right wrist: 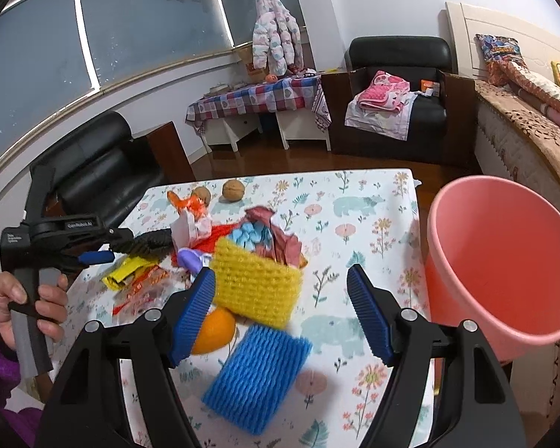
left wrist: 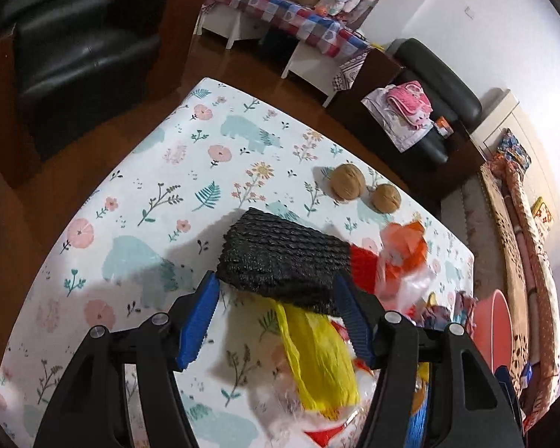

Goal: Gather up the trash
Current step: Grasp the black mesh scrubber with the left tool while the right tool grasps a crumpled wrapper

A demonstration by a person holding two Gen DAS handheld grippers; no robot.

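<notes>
**Black foam net gripped, bin well off to the side**

While the left gripper [left wrist: 276, 291] pinches a black foam net [left wrist: 283, 257] between its blue pads, the piece juts forward past the fingertips and appears lifted above the floral tablecloth [left wrist: 160, 171]. Under it lie a yellow wrapper [left wrist: 317, 358] and orange-red wrappers [left wrist: 399, 257]; two walnuts [left wrist: 366, 190] sit farther back. The right gripper [right wrist: 280, 295] is spread wide and grips nothing, hovering over a yellow foam net [right wrist: 257, 283], a blue foam net [right wrist: 257, 373] and an orange [right wrist: 214, 330]. The pink bin [right wrist: 504, 268] is beside the table's right edge, well apart from the left gripper. Judging from this, the shallow pinch on springy foam could slip during the carry across, and a low sweep could drag wrappers or nudge the orange off the table
</notes>
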